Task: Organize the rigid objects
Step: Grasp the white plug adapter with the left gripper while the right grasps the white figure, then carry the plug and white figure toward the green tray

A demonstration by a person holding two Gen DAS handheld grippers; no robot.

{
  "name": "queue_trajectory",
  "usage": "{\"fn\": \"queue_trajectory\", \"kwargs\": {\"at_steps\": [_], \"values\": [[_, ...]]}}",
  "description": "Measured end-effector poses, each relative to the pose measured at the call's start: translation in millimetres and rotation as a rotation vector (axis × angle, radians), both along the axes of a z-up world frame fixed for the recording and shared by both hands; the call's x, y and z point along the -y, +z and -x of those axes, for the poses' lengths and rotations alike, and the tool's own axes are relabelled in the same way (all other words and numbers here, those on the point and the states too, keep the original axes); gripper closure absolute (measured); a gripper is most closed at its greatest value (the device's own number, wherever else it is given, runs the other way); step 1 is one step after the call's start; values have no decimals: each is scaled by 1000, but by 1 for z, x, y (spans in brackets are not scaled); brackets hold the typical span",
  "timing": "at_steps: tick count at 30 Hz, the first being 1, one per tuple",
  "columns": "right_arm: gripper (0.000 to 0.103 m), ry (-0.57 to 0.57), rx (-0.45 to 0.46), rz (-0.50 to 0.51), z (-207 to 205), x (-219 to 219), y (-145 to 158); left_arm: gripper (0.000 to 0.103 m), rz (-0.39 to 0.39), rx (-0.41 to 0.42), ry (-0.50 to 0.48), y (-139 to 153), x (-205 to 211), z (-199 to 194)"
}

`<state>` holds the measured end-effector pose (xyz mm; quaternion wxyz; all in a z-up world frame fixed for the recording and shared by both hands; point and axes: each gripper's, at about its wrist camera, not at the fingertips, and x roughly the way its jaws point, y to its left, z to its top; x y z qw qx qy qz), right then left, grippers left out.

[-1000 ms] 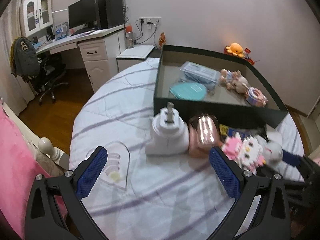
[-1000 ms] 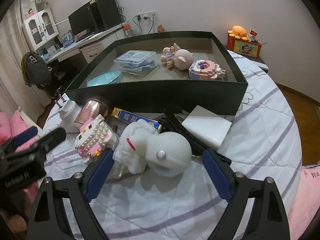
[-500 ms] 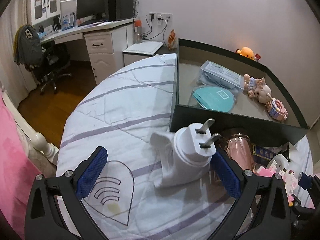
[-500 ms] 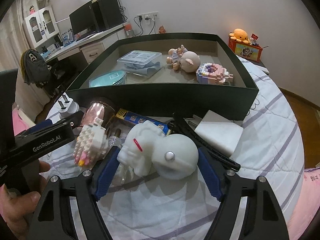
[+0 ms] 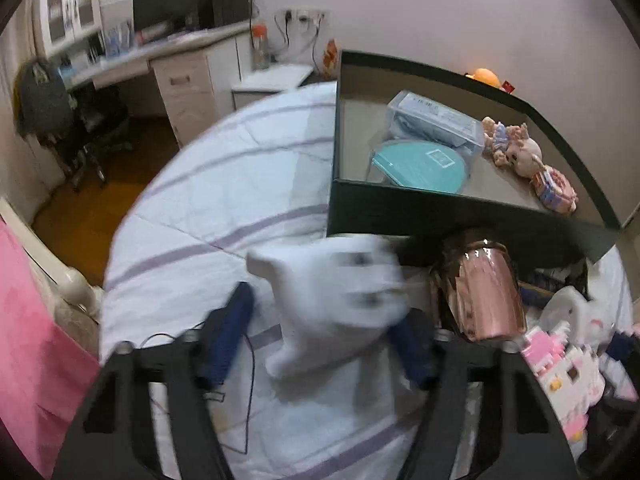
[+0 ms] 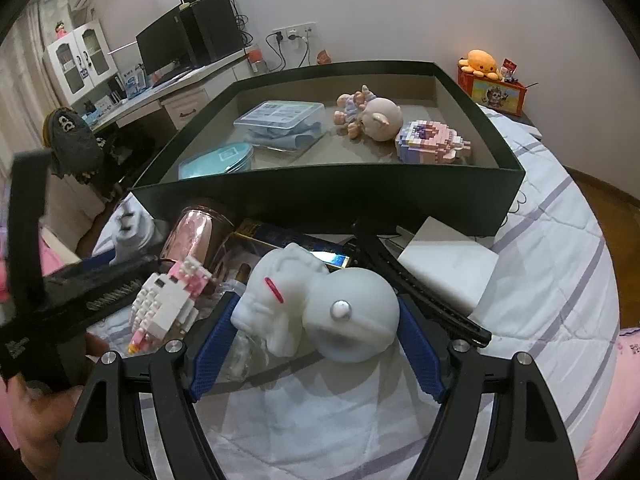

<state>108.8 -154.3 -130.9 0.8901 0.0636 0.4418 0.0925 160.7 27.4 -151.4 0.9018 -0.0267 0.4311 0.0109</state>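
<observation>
Roughly, a bedroom: round bed under a white quilt with purple stripes (image 5: 224, 208), wooden floor (image 5: 120, 168) around it, pink bedding (image 5: 36, 344) at one edge. White desk (image 5: 188, 72) with a black monitor (image 5: 168, 4) against the far wall, black office chair (image 5: 92, 128) by it, wall sockets (image 6: 294, 34) above, orange octopus plush (image 6: 482, 62) on a red box in the corner.

Big dark green open cardboard box (image 6: 328, 196) sits on the quilt; inside it a clear plastic lidded case (image 6: 280, 120), round teal flat tin (image 6: 218, 162), small piglet doll (image 6: 370, 118) and pastel brick-block figure (image 6: 434, 142).

Left gripper (image 5: 320, 332) is closing, blue pads around the blurred white plug adapter (image 5: 332, 300); its right pad meets the adapter, the left one looks apart. Adapter lies on the quilt in front of the box, just beside the rose-gold shiny cup (image 5: 480, 292).

Right gripper (image 6: 316, 344) has jaws spread around the white rubbery bulb-shaped figure (image 6: 320, 308), pads at its sides; firm contact I cannot tell. Pink-and-white block kitty (image 6: 170, 300), blue foil carton (image 6: 292, 242), white flat box (image 6: 448, 264) clutter nearby.
</observation>
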Motion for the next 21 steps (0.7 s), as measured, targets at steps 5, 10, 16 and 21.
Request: {"fn": "queue_trajectory", "kwargs": {"at_steps": [5, 10, 16, 21], "values": [[26, -3, -10, -36, 5, 8, -2, 52, 64, 2, 14, 0, -12, 6], [26, 0, -3, -45, 8, 10, 3, 52, 101, 0, 27, 3, -18, 13], [26, -2, 23, -45, 15, 16, 16, 52, 114, 11, 33, 16, -22, 27], [26, -7, 47, -50, 20, 19, 27, 52, 109, 37, 14, 33, -20, 38]]}}
